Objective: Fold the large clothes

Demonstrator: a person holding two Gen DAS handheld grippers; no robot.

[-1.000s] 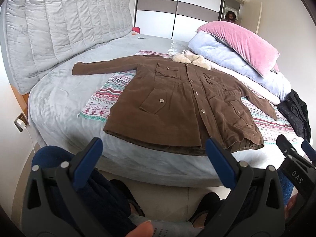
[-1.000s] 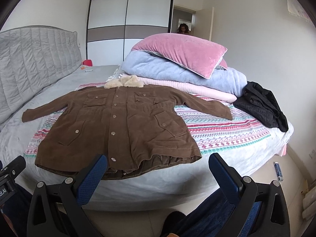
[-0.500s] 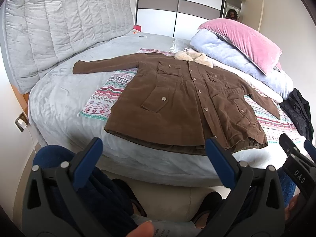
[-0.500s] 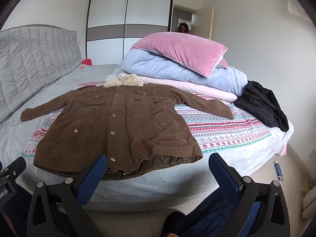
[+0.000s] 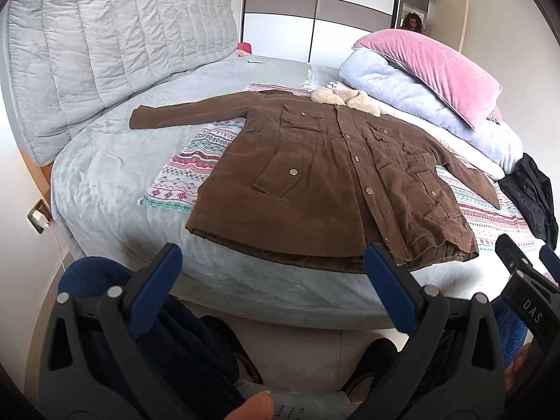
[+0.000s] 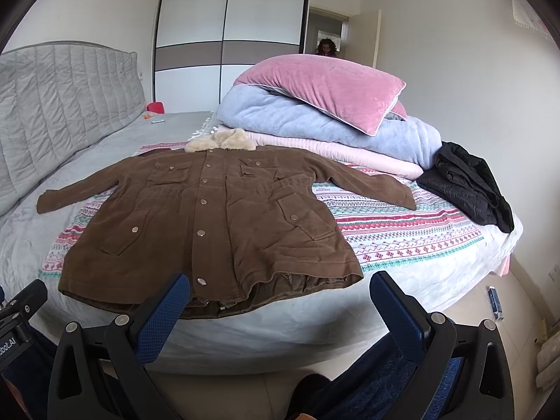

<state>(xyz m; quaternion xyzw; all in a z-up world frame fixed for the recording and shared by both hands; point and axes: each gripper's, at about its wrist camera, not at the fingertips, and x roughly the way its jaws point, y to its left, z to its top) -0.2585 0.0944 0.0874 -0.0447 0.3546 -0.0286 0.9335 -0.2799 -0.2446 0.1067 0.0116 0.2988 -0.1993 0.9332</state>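
In the left wrist view, the left tool point(image 5: 273, 273) was held low in front of the bed point(image 5: 105, 175), its two blue-padded fingers spread wide apart and gripping nothing. A brown coat point(image 5: 332, 182) lay flat and buttoned on the bed, partly over a patterned blanket point(image 5: 189, 171), with its cream fur collar point(image 5: 344, 99) at the far end and both sleeves stretched out to the sides. A pink pillow point(image 5: 437, 70) sat on top of stacked quilts at the right, and a dark garment point(image 5: 532, 196) lay beside the stack. In the right wrist view, the right tool point(image 6: 280, 301) was likewise released, fingers wide apart, hovering just short of the coat's point(image 6: 210, 217) near hem without touching it. The bed's grey padded headboard point(image 6: 63, 105) rose on the left, and a white wardrobe point(image 6: 227, 49) stood behind.
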